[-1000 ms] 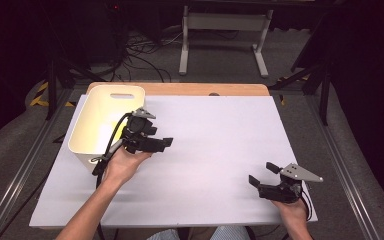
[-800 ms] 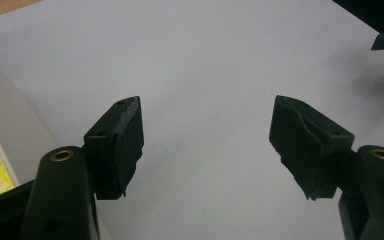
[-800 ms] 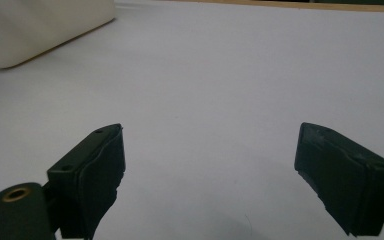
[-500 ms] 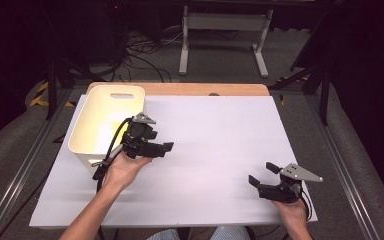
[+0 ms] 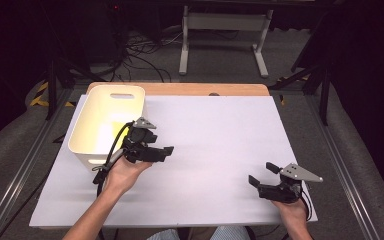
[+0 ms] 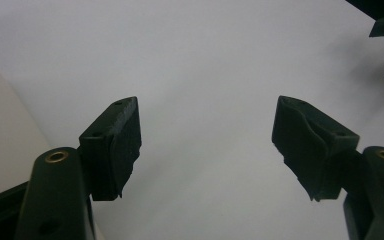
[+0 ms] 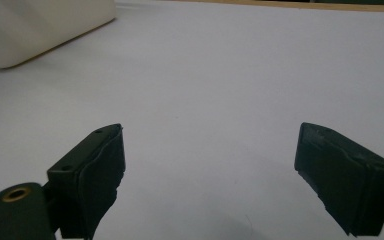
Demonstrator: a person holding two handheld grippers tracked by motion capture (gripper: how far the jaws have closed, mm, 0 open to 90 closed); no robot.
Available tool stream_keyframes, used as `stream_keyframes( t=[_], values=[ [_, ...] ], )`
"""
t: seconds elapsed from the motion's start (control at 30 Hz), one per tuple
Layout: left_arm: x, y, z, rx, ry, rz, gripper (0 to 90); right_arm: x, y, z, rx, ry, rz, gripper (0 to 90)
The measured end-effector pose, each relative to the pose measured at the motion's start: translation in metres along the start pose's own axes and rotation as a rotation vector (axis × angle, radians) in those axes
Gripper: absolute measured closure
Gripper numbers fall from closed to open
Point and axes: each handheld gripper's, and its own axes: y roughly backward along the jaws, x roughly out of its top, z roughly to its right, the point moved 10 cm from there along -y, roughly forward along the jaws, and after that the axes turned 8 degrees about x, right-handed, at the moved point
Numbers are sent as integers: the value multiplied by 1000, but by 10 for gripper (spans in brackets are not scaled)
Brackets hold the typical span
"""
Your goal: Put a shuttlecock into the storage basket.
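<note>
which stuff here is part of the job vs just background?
In play: left gripper, open, beside the white bin; right gripper, open, near the table's front right; white table sheet.

Background: metal stand, floor cables, wooden table edge.

White table top (image 5: 220,130), tangled floor cables (image 5: 142,52), grey stand (image 5: 225,22) behind

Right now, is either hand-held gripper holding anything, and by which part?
Nothing is held. The left hand-held gripper and the right hand-held gripper both stand with jaws wide apart over the bare white tabletop, beside the cream plastic bin.
</note>
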Motion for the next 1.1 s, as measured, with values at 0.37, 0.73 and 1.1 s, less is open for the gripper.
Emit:
stream_keyframes(
  t=[0.37, 0.73, 1.1],
  values=[
    [-8, 0, 8, -3, -26, 2, 295, 0, 0, 0, 0, 0, 0, 132],
    [-18, -1, 14, -3, -39, 12, 301, 0, 0, 0, 0, 1, 0, 133],
    [-28, -4, 16, -5, -41, 2, 301, 0, 0, -1, 2, 3, 1, 133]
  ],
)
